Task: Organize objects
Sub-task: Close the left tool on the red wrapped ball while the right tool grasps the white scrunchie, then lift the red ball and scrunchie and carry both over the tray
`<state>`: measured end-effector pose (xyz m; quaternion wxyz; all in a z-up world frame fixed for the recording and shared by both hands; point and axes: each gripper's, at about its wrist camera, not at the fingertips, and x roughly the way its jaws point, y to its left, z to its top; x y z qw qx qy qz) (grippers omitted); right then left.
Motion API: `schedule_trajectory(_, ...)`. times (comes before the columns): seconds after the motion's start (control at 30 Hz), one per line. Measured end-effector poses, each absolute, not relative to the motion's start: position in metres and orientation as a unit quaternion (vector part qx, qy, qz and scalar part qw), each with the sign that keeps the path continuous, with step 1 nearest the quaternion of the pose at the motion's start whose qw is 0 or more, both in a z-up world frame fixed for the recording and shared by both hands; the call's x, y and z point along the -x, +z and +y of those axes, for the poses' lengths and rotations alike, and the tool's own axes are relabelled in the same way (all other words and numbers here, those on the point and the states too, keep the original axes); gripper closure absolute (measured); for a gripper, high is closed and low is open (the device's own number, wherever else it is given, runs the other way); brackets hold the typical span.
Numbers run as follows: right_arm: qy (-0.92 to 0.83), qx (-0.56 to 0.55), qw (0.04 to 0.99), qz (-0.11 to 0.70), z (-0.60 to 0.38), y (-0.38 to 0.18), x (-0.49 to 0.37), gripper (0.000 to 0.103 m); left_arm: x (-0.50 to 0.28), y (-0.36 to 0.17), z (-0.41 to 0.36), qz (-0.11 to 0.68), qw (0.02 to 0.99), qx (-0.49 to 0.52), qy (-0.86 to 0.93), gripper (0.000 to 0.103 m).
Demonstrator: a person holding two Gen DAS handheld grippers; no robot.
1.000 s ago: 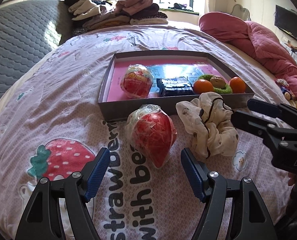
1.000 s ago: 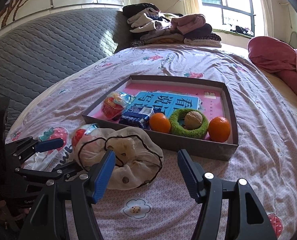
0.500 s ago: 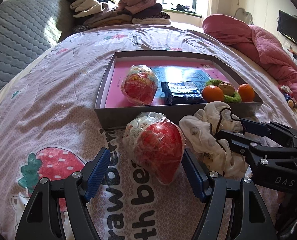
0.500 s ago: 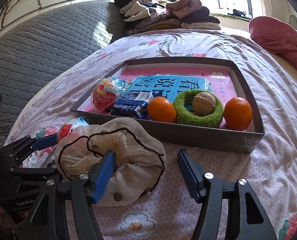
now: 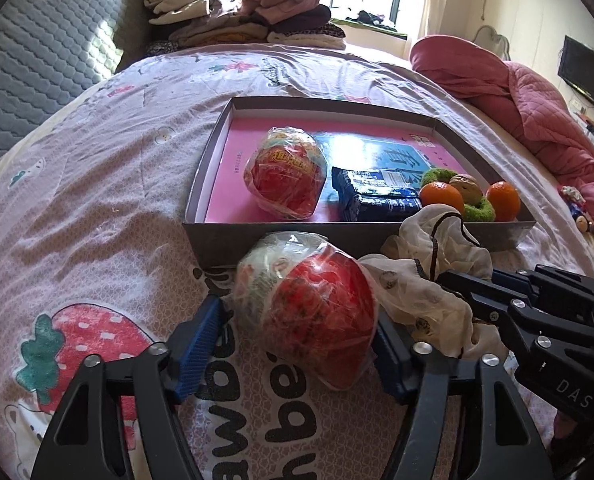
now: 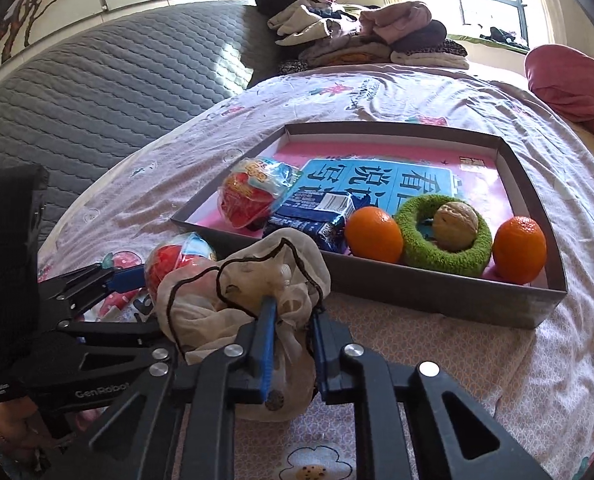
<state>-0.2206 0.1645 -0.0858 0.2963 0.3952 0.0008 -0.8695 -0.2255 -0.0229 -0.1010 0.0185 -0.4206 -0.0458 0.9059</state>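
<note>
**Readable lettering**

The right gripper (image 5: 453, 280) carries "DAS" in pale letters on its black body — cut off at the edge. The left gripper (image 6: 133, 276) shows "GenRobot". The bedsheet (image 5: 97, 184) has bold black print, part hidden. The book (image 6: 381, 184) bears large Chinese characters — upside down there.

Wrapped snack (image 5: 309, 312): we see a round red item in crinkled clear plastic, lying on the bedsheet just in front of the tray's near wall.
Cream scrunchie (image 6: 253, 300): sheer fabric with a dark edge line, bunched up, touching the wrapped snack's side.
Tray (image 5: 213, 240): shallow grey box with a pink floor; in it we see a second wrapped snack (image 5: 287, 178), a dark blue packet (image 5: 373, 196), two oranges (image 6: 373, 234), and a green ring (image 6: 445, 256) around a walnut (image 6: 455, 222).
</note>
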Motion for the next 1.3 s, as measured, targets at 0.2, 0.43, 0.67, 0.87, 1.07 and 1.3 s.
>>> schedule_trajectory(0.2, -0.871, -0.391, 0.299, 0.001, 0.164, -0.082, 0.220, 0.088, 0.225, -0.100, -0.023, -0.051, 0.020, 0.418, 0.907, 0.040)
schedule_trajectory(0.43, -0.874, -0.380, 0.302, -0.003, 0.167, -0.074, 0.217, 0.088, 0.219, -0.088, -0.023, -0.048, 0.018, 0.405, 0.913, 0.041)
schedule_trajectory(0.67, -0.883, -0.360, 0.302, -0.014, 0.176, -0.058, 0.212, 0.088, 0.214, -0.066, -0.020, -0.040, 0.014, 0.387, 0.921, 0.041)
schedule_trajectory(0.87, -0.889, -0.345, 0.301, -0.027, 0.185, -0.044, 0.209, 0.088, 0.208, -0.051, -0.016, -0.029, 0.011, 0.377, 0.926, 0.041)
schedule_trajectory(1.07, -0.896, -0.327, 0.297, -0.038, 0.195, -0.029, 0.206, 0.088, 0.204, -0.035, -0.007, -0.019, 0.011, 0.366, 0.930, 0.041)
schedule_trajectory(1.3, -0.909, -0.299, 0.285, -0.051, 0.212, -0.011, 0.207, 0.088, 0.201, -0.019, 0.004, -0.009, 0.012, 0.353, 0.936, 0.041)
